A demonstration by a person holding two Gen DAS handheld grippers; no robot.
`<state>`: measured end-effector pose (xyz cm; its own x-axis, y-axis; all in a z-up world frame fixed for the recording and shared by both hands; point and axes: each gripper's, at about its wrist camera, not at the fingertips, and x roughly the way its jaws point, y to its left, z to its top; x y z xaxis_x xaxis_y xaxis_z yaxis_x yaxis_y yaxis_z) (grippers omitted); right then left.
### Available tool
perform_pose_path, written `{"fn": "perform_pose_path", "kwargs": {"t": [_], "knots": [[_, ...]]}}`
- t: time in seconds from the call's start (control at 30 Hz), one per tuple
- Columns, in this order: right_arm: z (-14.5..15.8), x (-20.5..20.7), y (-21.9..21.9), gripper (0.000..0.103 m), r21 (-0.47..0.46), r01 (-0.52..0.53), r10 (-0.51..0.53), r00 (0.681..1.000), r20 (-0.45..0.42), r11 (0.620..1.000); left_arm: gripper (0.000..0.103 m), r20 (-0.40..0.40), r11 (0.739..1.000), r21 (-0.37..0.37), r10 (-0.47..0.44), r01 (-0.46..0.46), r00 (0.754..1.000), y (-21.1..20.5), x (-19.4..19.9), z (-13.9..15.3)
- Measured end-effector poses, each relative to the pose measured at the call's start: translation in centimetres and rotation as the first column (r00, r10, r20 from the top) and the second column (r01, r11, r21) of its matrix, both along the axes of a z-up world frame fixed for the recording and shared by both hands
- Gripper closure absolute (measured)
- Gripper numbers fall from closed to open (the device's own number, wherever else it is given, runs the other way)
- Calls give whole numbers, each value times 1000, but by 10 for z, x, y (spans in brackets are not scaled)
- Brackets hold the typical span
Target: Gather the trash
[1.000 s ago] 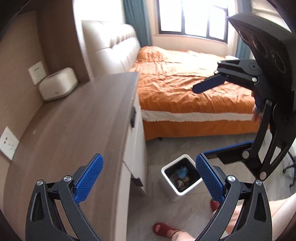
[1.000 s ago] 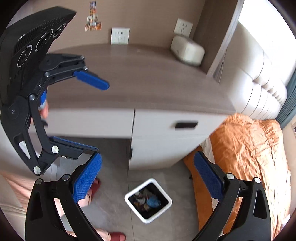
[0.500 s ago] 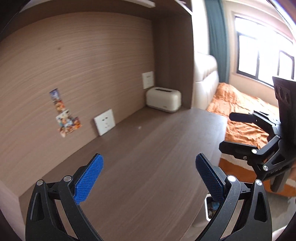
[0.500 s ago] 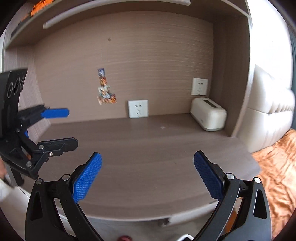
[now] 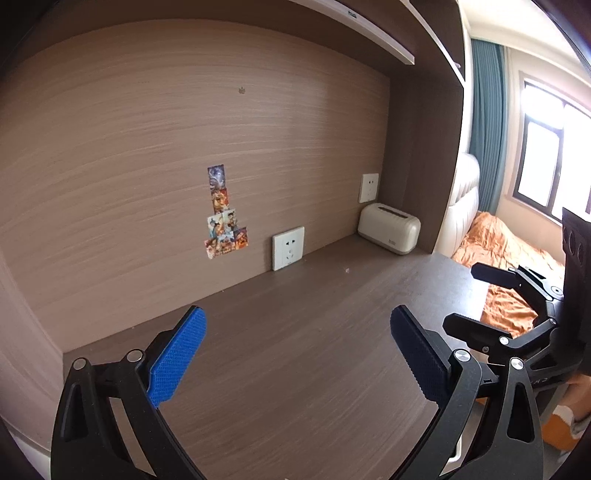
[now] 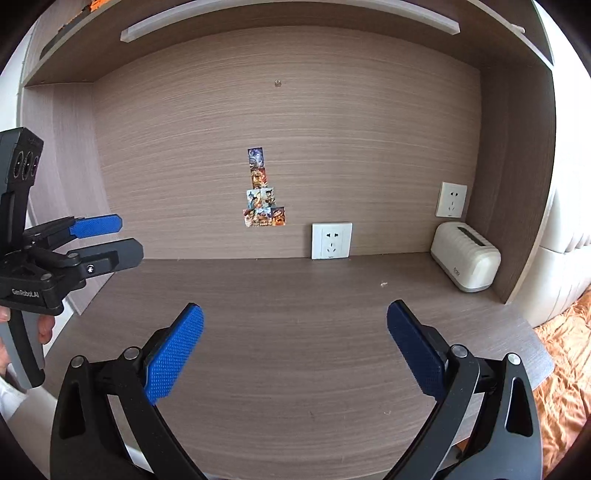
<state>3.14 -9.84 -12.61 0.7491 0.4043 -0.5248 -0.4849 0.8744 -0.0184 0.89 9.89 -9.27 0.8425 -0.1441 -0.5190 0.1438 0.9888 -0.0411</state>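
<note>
Both hand-held grippers raised from floor bin toward desk [image 6: 295, 332] back wall.

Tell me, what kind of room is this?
Most likely a bedroom with a built-in desk: a bed with an orange cover lies beside the wooden desk, by a curtained window. A cream tissue box sits on the desk.

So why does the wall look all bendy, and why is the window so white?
Left wrist view: the fisheye lens bows the wall, and daylight overexposes the window, washing it white. Right wrist view: the same lens curves the shelf and desk; light is even and nothing looks blurred.
</note>
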Motion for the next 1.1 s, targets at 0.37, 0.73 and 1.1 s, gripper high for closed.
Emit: {"fn": "perform_pose_path", "kwargs": {"t": [0.37,0.73,1.1], "knots": [[5,-1,45,4,14,120,-120,993,16,993,5,-7,999,17,-27,27,1000,44,23,8],[13,3,57,4,6,139,-139,989,51,990,5,21,999,15,-48,48,999,49,38,18],[9,13,59,4,23,131,-132,991,34,991,5,21,997,69,-30,29,999,47,44,17]]}}
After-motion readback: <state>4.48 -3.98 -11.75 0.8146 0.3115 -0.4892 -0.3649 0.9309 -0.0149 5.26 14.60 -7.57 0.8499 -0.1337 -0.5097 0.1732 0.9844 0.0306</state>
